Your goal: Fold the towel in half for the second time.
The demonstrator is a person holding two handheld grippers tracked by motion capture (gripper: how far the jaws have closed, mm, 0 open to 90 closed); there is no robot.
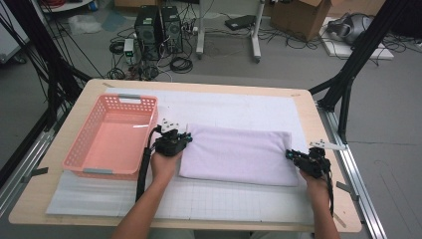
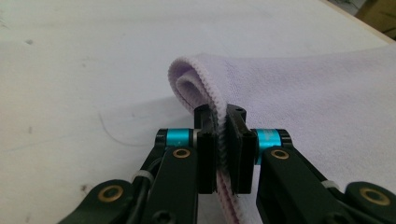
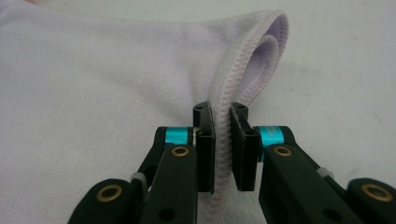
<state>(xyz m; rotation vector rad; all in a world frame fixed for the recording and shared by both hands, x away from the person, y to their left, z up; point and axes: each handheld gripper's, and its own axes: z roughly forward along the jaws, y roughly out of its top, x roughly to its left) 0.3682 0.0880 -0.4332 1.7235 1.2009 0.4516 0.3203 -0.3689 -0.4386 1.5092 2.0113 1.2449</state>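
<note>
High view: a folded lilac towel (image 1: 238,154) lies mid-desk on a white mat (image 1: 239,107), with a pink basket (image 1: 112,137) at its nine o'clock. The left tool (image 1: 187,138) bites the towel's left end, the right tool (image 1: 290,155) its right end. In the left gripper view the jaws pinch the towel's stitched hem (image 2: 221,140), a fold curling up at twelve o'clock. The right gripper view shows that tool clamped likewise on the hem, apparently two layers thick.
</note>
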